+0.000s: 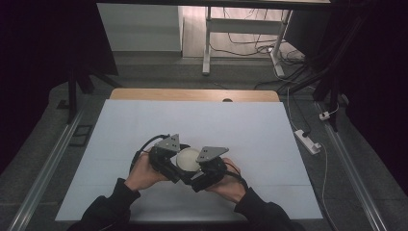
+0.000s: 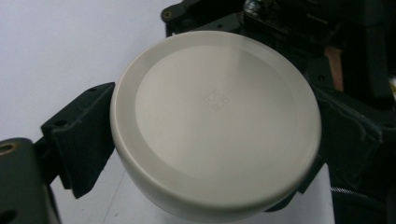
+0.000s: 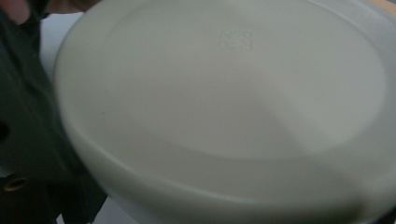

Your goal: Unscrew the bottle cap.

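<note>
I am working in what looks like a lab or recording room, not a home. Under my left gripper [image 1: 177, 161] lies a plain white sheet over a light wooden table [image 1: 192, 95]. Beyond it stand the white metal legs of a bare workbench [image 1: 208, 43], with loose black cables [image 1: 250, 45] on the grey floor. Off to my right lies a white power strip [image 1: 308, 141]; dark curtains hang on both sides.

In the high view, near the lower centre, the two grey plates and black gripper bodies covered most of the round white lid [image 1: 186, 160], so its grip could not be judged there. The right gripper view was blurred, the lid [image 3: 224, 112] cut off at top, right and bottom edges. A small embossed mark [image 2: 215, 99] stayed illegible.
</note>
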`<state>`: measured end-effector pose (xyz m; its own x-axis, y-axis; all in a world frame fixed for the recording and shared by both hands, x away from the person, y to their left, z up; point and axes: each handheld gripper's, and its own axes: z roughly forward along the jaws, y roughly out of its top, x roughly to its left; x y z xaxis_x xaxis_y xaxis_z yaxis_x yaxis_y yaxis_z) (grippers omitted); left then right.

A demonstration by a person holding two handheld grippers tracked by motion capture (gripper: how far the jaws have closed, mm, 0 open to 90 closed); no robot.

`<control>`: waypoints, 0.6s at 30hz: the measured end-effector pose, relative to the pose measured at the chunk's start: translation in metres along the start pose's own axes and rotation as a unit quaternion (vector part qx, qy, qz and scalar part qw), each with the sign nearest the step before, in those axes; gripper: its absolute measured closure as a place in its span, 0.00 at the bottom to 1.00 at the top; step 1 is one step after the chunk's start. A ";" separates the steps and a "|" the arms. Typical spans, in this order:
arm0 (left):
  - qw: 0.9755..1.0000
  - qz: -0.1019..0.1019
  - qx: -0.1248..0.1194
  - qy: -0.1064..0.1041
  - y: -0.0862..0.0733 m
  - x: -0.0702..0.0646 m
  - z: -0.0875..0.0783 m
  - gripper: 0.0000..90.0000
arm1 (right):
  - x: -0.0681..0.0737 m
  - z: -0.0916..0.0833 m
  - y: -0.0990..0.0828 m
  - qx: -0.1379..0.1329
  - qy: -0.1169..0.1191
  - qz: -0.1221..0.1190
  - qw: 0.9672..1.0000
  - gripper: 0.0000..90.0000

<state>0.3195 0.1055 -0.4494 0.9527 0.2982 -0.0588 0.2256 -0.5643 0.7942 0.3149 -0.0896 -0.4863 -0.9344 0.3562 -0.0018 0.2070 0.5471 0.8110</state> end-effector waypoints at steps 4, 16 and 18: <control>0.999 -0.018 0.006 0.035 0.004 -0.005 0.004 0.09 | -0.002 0.001 -0.001 0.003 -0.021 0.003 1.000 0.07; 1.000 -0.003 0.012 0.006 0.006 0.000 -0.002 0.01 | -0.002 -0.001 -0.001 -0.006 0.005 0.000 1.000 0.07; 1.000 0.017 0.004 -0.009 0.004 0.001 -0.009 0.01 | -0.001 -0.002 0.000 -0.009 0.017 -0.004 1.000 0.07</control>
<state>0.3191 0.1102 -0.4405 0.9631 0.2656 -0.0424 0.1949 -0.5805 0.7906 0.3151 -0.0918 -0.4853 -0.9455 0.3253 0.0117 0.1945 0.5360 0.8215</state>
